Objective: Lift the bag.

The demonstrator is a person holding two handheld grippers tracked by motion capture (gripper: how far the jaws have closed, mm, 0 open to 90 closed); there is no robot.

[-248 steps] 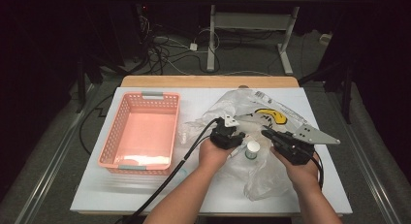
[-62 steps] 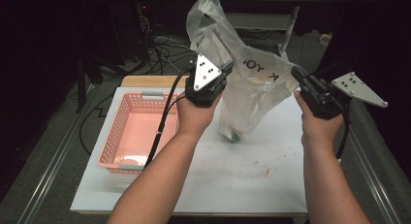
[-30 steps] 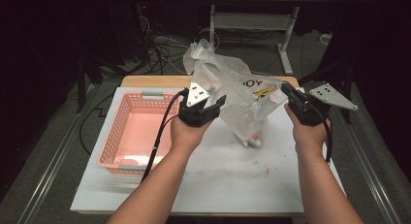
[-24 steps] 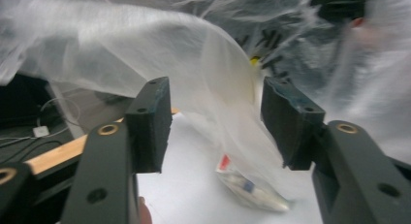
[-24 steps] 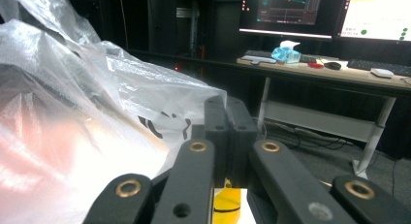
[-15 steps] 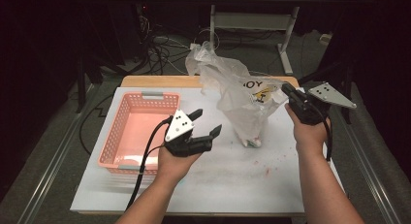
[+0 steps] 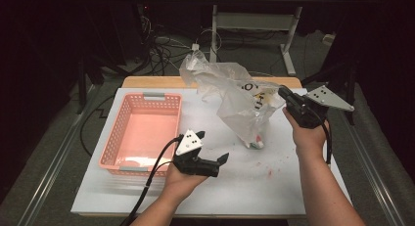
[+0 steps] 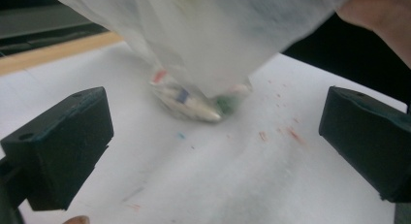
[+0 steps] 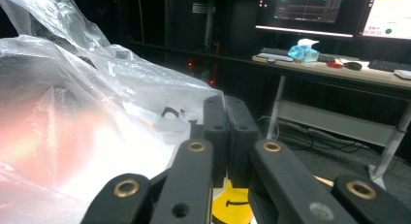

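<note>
A clear plastic bag (image 7: 235, 96) is held up off the white table (image 7: 274, 187) by the right gripper (image 7: 286, 96), whose jaws are pressed together on the bag's edge; in the right gripper view the two black jaws are seen shut tight, with the film (image 9: 72, 117) bunched to their left and a yellow printed patch showing beneath them. The bag is stretched from that grip towards the far side of the table, and its lower end is let down onto the table surface, where a few small items (image 7: 254, 142) are gathered inside it, below and to the left of the right gripper.

The left gripper (image 7: 213, 148) is held low over the table, just beside the near right corner of the pink basket (image 7: 142, 133), and is pointed towards the bag. Its jaws have just been opening and are now spread wide, with nothing between them. In the left gripper view the bag's weighted bottom (image 8: 198, 100) is seen ahead of the jaws, resting on the table and apart from both pads, which are set at the far edges of the view. Small reddish specks are scattered on the table between the left gripper and the bag.
</note>
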